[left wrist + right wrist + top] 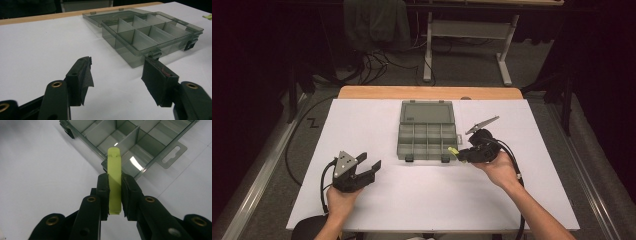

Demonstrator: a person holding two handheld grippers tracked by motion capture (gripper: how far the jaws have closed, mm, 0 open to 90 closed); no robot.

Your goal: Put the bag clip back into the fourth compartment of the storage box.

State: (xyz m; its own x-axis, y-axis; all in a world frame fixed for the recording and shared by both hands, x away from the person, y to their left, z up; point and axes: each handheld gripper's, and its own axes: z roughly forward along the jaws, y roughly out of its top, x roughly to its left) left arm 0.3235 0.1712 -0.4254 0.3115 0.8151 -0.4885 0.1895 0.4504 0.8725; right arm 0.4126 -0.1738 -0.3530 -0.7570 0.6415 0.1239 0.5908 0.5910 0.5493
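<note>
1. A small yellow-green plastic clip (114,182) is pinched between the two black jaws of the right hand-held gripper (115,192), standing upright along them with its rounded end poking out past the tips.
2. In the high view the clip (453,151) hangs just off the right front corner of a clear grey compartment box (427,140); whether it touches the box cannot be told.
3. The box lies open in the middle of the desk (362,125), its lid (427,112) folded flat behind it and its divided compartments bare.
4. The left hand-held gripper (371,162) sits near the desk's front left, well apart from the box, its jaws spread wide with nothing between them.
5. A white sheet covers the desk; a strip of wood (427,92) shows along the far edge.
</note>
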